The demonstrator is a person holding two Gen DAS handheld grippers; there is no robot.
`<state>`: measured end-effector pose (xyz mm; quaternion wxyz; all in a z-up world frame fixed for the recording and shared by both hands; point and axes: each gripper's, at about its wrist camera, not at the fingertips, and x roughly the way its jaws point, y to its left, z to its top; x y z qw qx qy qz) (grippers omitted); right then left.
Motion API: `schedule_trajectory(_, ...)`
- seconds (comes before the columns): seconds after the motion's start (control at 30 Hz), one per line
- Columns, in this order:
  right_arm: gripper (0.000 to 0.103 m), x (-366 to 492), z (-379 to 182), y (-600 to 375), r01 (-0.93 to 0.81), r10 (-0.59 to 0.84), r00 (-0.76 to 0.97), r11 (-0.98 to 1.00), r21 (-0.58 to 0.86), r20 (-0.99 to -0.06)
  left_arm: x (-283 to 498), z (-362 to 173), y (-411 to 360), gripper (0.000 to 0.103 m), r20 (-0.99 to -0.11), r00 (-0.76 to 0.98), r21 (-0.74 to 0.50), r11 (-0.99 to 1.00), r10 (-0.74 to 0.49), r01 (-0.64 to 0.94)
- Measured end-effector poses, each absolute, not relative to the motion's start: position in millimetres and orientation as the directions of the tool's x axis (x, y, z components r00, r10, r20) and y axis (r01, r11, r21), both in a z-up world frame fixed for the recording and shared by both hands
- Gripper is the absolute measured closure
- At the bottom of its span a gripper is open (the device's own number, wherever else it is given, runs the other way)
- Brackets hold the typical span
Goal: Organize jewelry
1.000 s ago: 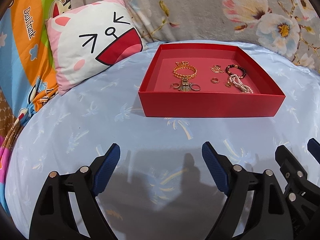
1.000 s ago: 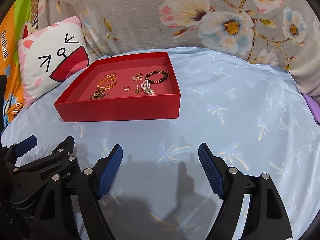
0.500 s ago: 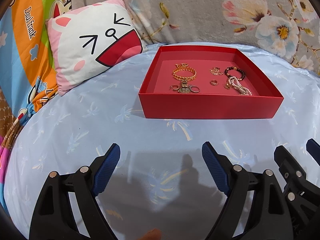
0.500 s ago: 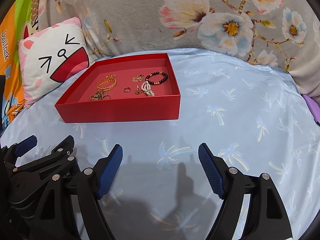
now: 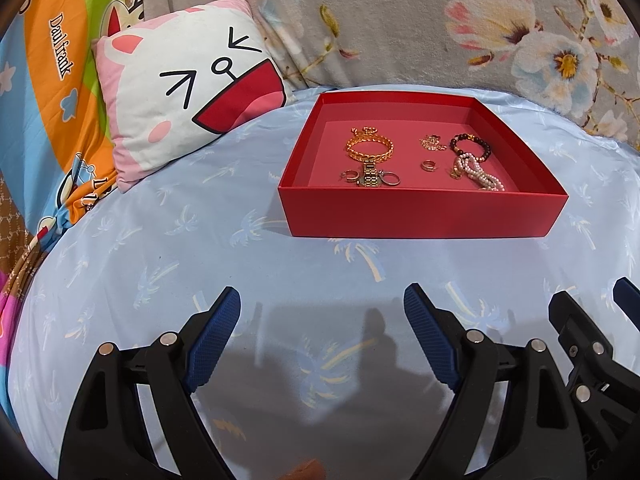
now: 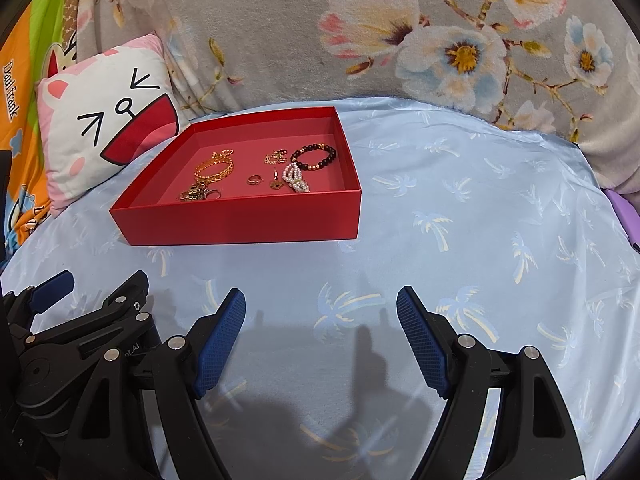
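Note:
A red tray (image 5: 420,212) (image 6: 248,220) sits on the light blue sheet ahead of both grippers. Inside it lie a gold chain bracelet (image 5: 370,148) (image 6: 214,168), a gold watch with rings (image 5: 370,178) (image 6: 198,194), a small ring (image 5: 429,166) (image 6: 254,179), a gold chain piece (image 5: 432,143), a dark bead bracelet (image 5: 470,146) (image 6: 314,157) and a pearl bracelet (image 5: 478,172) (image 6: 295,178). My left gripper (image 5: 322,336) is open and empty, well short of the tray. My right gripper (image 6: 320,336) is open and empty too, beside the left one.
A white and pink cat-face pillow (image 5: 188,92) (image 6: 104,136) leans at the left of the tray. A grey floral blanket (image 6: 400,32) rises behind the bed. A colourful cartoon sheet (image 5: 48,100) lies at far left. A purple object (image 6: 624,216) shows at the right edge.
Both views have shifted slightly; the tray sits a little lower in frame. Both grippers stay open and empty.

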<state>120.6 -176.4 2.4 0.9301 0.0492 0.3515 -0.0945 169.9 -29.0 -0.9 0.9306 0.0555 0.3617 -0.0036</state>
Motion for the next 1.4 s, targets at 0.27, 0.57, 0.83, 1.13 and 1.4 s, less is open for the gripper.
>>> schedule_trajectory(0.27, 0.027, 120.6, 2.4, -175.6, 0.211, -0.142, 0.735, 0.977, 0.025, -0.663, 169.8, -0.8, -28.8, 0.022, -0.673, 0.739, 0.102, 0.994, 0.034, 0.046)
schedule_trajectory(0.57, 0.027, 120.5, 2.2, -175.1, 0.211, -0.142, 0.735, 0.977, 0.025, -0.663, 169.7, -1.0, -28.6, 0.022, -0.672, 0.739, 0.102, 0.994, 0.034, 0.047)
schedule_trajectory(0.83, 0.027, 120.4, 2.4, -175.0, 0.212, -0.144, 0.735, 0.977, 0.023, -0.663, 169.3, 0.2, -27.2, 0.022, -0.669, 0.742, 0.107, 0.993, 0.040, 0.043)
schedule_trajectory(1.13, 0.026, 120.6, 2.1, -175.1, 0.211, -0.143, 0.735, 0.977, 0.023, -0.663, 169.2, 0.1, -27.6, 0.022, -0.669, 0.742, 0.107, 0.993, 0.040, 0.043)
schedule_trajectory(1.4, 0.026, 120.4, 2.1, -175.3, 0.211, -0.142, 0.735, 0.977, 0.023, -0.663, 169.2, 0.6, -26.8, 0.023, -0.670, 0.742, 0.105, 0.993, 0.037, 0.045)
